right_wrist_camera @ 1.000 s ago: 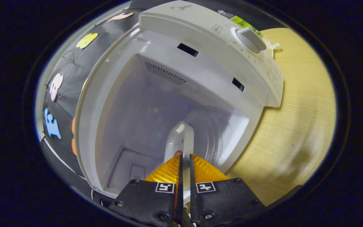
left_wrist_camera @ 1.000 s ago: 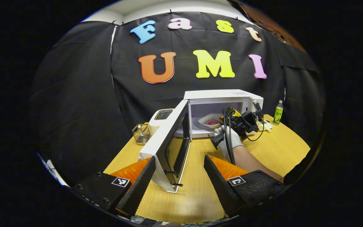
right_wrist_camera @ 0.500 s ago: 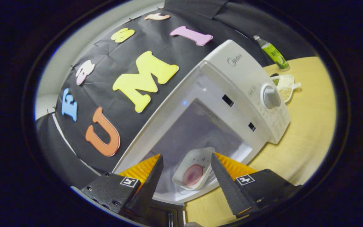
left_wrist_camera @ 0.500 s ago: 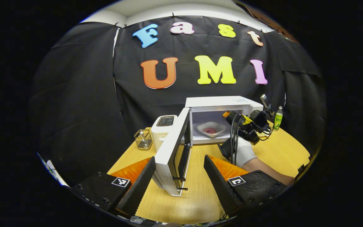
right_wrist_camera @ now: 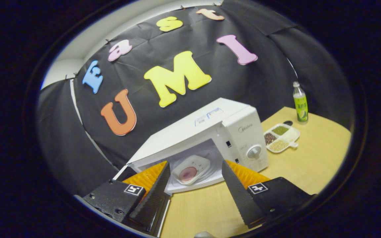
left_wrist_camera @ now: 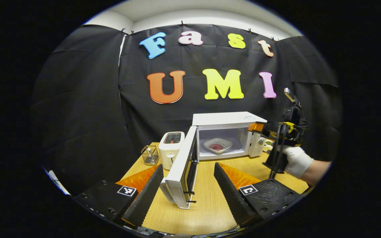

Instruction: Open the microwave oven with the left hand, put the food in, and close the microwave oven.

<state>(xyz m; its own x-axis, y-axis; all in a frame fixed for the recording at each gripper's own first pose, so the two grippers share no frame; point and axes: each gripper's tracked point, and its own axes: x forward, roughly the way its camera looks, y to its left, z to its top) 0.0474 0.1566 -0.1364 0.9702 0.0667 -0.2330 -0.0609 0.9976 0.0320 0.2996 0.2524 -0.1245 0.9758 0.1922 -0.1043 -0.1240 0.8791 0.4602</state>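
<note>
A pale wooden counter (left_wrist_camera: pixel 207 211) stood before the black cloth wall of the booth, with a white microwave oven (left_wrist_camera: pixel 227 119) on it, its door (left_wrist_camera: pixel 182 168) swung wide toward the left gripper (left_wrist_camera: pixel 188 190). That gripper's jaws were apart and empty, and the free edge of the door stood between them. Beyond the jaws, inside the open cavity, lay the food (left_wrist_camera: pixel 215 146), a reddish round on a white plate (left_wrist_camera: pixel 218 145). To the left of the door stood a white toaster (left_wrist_camera: pixel 170 145) and a small wire basket (left_wrist_camera: pixel 150 155).

The right gripper (right_wrist_camera: pixel 193 191), held in a white-gloved hand (left_wrist_camera: pixel 297 160) off to the right of the oven, had its jaws spread with nothing between them; the plate in the oven lay just ahead of its tips. To the right of those jaws were a divided dish (right_wrist_camera: pixel 281 137) of grains and, farther back, a green bottle (right_wrist_camera: pixel 300 103).
</note>
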